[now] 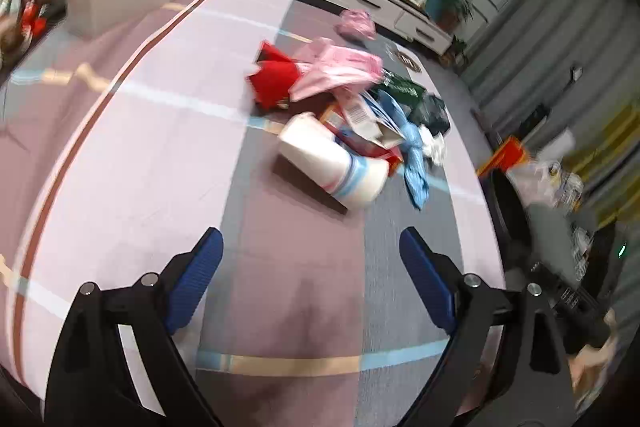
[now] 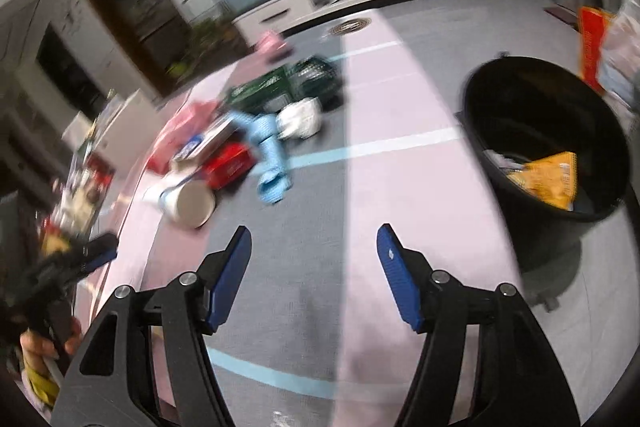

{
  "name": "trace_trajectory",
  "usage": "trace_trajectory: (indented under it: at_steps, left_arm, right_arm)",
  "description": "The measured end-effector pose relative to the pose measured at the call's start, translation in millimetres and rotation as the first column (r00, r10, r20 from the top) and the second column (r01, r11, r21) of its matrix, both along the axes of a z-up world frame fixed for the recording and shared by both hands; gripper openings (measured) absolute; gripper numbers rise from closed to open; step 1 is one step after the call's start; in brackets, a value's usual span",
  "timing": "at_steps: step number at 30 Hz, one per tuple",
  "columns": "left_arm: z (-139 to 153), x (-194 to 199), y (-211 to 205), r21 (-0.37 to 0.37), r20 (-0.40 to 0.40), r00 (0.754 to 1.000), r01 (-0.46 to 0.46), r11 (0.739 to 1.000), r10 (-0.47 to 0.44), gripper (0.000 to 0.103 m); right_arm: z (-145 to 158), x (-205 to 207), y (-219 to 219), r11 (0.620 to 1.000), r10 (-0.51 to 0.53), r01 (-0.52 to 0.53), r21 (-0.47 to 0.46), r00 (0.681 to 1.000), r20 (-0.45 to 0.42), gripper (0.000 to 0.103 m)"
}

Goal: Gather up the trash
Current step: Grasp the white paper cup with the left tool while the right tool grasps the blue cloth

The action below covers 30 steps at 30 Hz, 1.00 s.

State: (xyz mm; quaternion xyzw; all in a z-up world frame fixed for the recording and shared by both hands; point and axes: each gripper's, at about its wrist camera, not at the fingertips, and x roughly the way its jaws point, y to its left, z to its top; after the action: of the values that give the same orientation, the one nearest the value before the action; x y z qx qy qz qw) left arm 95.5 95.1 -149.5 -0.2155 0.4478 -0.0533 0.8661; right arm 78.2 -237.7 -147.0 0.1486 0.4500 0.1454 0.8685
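Both the left tongs [image 1: 310, 267] and right tongs [image 2: 314, 263] hang released and empty, between pickups, so next up is probably the white cup [image 1: 334, 163] left of the black bin [image 2: 544, 135]

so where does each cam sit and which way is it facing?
Left wrist: on the left gripper, open, looking down across the carpet at the trash pile, white paper cup nearest.
Right wrist: on the right gripper, open; pile ahead-left, black bin right; left gripper and hand at the left edge.
Shared: cup, blue cloth, TV cabinet.

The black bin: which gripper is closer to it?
Right. The right gripper hangs open just left of the bin; the left gripper, also open, is farther off, by the white cup.
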Motion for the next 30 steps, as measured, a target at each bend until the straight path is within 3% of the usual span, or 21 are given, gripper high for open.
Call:
trace_trajectory:
  at_steps: [6,12,16,18,20,26,30]
  left_arm:
    - [-7,16,13,-0.115,0.014,0.999,-0.038,0.993,0.04,0.087]
    - [-20,49,17,-0.24,-0.003,0.997,-0.078,0.967,0.08,0.07]
    - [-34,69,17,-0.308,-0.042,0.995,-0.1,0.946,0.092,0.067]
    - [-38,75,16,-0.33,-0.05,0.995,-0.098,0.939,0.086,0.058]
    - [-41,78,15,-0.319,-0.065,0.994,-0.106,0.942,0.09,0.041]
    - [-38,73,19,-0.301,-0.029,0.996,-0.091,0.949,0.086,0.033]
    - [-20,61,16,-0.239,0.018,0.999,-0.045,0.97,0.05,0.027]
  right_arm:
    - [-3,4,30,0.997,0.07,-0.07,-0.042,0.998,-0.006,0.065]
    - [-11,17,37,0.997,0.071,-0.071,-0.042,0.997,-0.022,0.065]
    - [-15,35,41,0.996,0.079,-0.079,-0.032,0.997,-0.011,0.065]
    - [-17,45,44,0.996,0.087,-0.087,-0.028,0.996,-0.005,0.064]
    - [-20,59,48,0.995,0.092,-0.092,-0.028,0.996,-0.003,0.064]
    - [-34,97,69,0.989,0.132,-0.133,-0.061,0.991,-0.027,0.064]
    - [-43,116,81,0.985,0.151,-0.155,-0.083,0.987,-0.05,0.052]
